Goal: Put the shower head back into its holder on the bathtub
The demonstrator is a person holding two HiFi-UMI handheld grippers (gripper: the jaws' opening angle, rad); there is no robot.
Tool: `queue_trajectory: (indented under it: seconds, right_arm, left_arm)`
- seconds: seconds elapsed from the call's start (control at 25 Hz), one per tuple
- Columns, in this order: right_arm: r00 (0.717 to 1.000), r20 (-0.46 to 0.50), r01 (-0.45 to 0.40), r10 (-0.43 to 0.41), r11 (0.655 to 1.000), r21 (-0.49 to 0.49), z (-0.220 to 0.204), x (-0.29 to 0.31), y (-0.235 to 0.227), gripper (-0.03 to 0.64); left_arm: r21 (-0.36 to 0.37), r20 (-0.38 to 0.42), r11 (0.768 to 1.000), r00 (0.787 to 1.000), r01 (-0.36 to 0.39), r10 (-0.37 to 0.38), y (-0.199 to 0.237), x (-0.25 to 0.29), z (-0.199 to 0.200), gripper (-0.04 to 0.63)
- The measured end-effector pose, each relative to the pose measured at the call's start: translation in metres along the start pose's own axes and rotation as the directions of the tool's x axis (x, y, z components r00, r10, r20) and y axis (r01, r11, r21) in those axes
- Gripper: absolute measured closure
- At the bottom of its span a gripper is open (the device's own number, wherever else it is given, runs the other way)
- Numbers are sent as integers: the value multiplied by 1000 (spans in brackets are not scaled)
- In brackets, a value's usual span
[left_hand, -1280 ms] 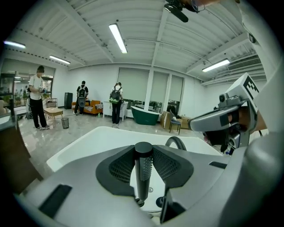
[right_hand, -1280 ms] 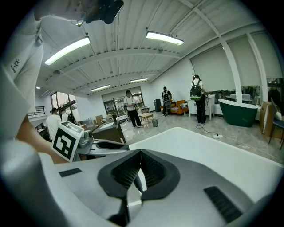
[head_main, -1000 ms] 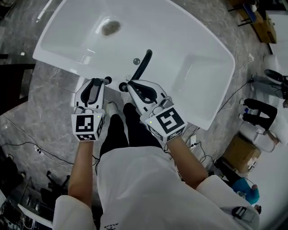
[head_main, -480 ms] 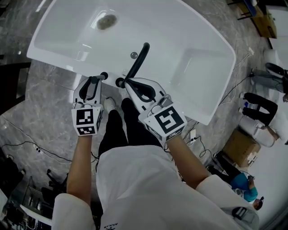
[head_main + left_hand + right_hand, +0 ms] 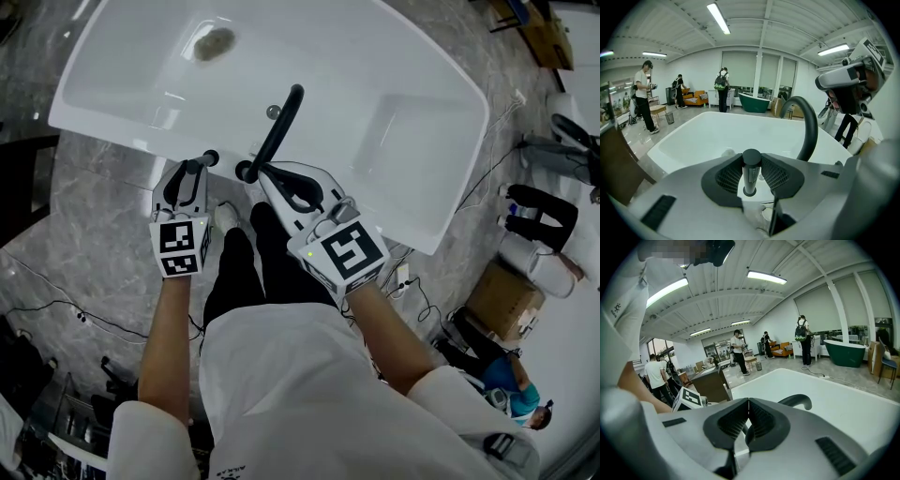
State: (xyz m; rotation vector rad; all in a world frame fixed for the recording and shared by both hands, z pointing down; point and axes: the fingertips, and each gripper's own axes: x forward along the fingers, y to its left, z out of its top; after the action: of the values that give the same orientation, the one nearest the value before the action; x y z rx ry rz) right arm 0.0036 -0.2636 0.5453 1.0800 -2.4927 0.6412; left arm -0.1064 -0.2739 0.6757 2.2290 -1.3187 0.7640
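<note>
My left gripper [image 5: 200,167] is shut on the shower head [image 5: 208,158], a short black cylinder. It stands upright between the ribbed pads [image 5: 729,176], and its foot meets the white rim of the bathtub [image 5: 422,234]. In the left gripper view the shower head [image 5: 750,180] fills the gap of my left gripper [image 5: 750,161]. To its right curves the black faucet spout [image 5: 281,127]. My right gripper [image 5: 255,173] rests at the rim beside a black knob [image 5: 244,172]. In its own view my right gripper [image 5: 748,401] has its tips together, with nothing clear between them.
The tub's drain [image 5: 216,42] lies at the far end, and a round button [image 5: 273,112] sits near the spout. Cables [image 5: 56,300] and a cardboard box [image 5: 506,300] lie on the floor. People [image 5: 642,93] and a green tub [image 5: 757,102] stand far off.
My left gripper has sunk toward the tub rim with the shower head in it. The right gripper has kept its place.
</note>
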Motion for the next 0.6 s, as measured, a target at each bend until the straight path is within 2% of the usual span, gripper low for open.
queue_trajectory:
  seconds: [0.36, 0.6]
  right_arm:
    - [1000, 1, 10, -10, 1000, -8, 1, -2, -1, 597]
    - [1000, 6, 7, -7, 1000, -23, 11, 3, 5, 598]
  left_arm:
    - [25, -20, 1000, 1000, 11, -11, -5, 6, -9, 465]
    - [44, -57, 998, 997, 47, -45, -9, 9, -11, 462]
